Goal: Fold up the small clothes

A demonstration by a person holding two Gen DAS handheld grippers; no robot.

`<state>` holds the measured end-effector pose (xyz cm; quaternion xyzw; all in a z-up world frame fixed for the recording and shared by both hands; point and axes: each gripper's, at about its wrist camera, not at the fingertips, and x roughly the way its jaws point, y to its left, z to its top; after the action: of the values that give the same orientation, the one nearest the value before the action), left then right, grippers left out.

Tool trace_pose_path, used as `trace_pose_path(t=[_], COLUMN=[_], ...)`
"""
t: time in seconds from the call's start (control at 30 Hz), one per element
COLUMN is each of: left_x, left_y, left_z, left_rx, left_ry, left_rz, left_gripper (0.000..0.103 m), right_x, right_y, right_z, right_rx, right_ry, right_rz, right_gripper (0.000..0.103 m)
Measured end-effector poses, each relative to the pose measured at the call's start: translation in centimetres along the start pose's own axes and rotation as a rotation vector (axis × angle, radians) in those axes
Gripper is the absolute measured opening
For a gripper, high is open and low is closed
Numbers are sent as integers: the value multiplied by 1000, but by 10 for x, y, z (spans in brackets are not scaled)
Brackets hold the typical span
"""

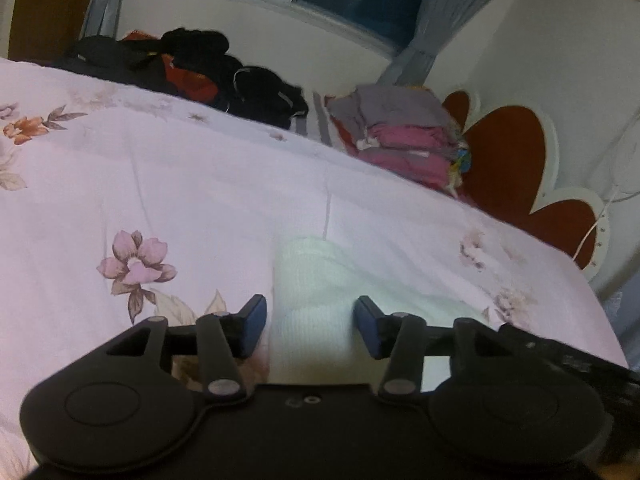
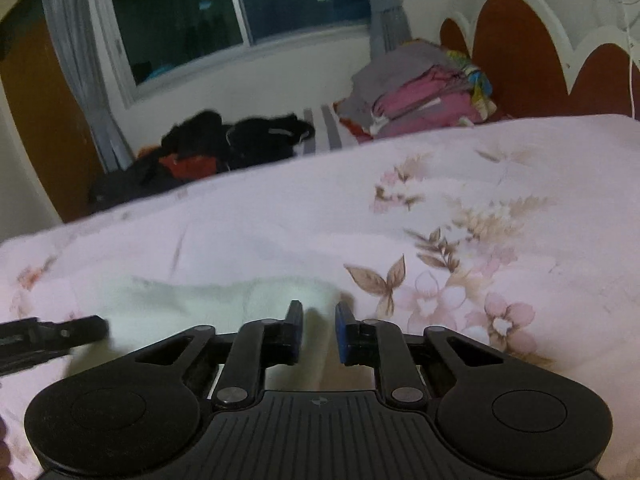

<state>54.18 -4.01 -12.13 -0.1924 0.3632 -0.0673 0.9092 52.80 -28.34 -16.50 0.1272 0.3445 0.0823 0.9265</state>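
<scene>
small white knitted garment (image 1: 310, 300) lies flat on the pink floral bed quilt (image 1: 160, 184). left claw (image 1: 310, 326) released, fingers straddling the garment. right claw (image 2: 319, 334) released, narrow gap, over the garment's edge.

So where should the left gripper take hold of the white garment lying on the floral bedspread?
Probably at the near end of the white garment, the narrow ribbed strip lying flat on the bedspread. The left gripper is open and straddles it, so coming straight forward and low fits both fingers around that strip.
</scene>
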Motion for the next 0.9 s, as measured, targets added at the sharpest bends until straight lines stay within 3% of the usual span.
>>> trace_pose_path(t=[0.1, 0.2, 0.3, 0.57, 0.9], left_x=[13, 18, 16, 0, -47], left_y=[-3, -3, -2, -10, -9], left_z=[1, -1, 0, 0, -24], left_rx=[20, 33, 34, 65, 112], left_ry=[27, 31, 37, 30, 3], left_rz=[40, 65, 74, 88, 50], left_gripper=[50, 55, 57, 54, 54], right_x=[1, 25, 28, -15, -52], right_y=[17, 18, 13, 32, 59], right_z=[2, -4, -6, -4, -44], right_rx=[-40, -50, -32, -53, -194], right_ry=[16, 107, 110, 51, 68], right_rz=[13, -31, -38, 35, 69], right_gripper=[16, 16, 16, 16, 16])
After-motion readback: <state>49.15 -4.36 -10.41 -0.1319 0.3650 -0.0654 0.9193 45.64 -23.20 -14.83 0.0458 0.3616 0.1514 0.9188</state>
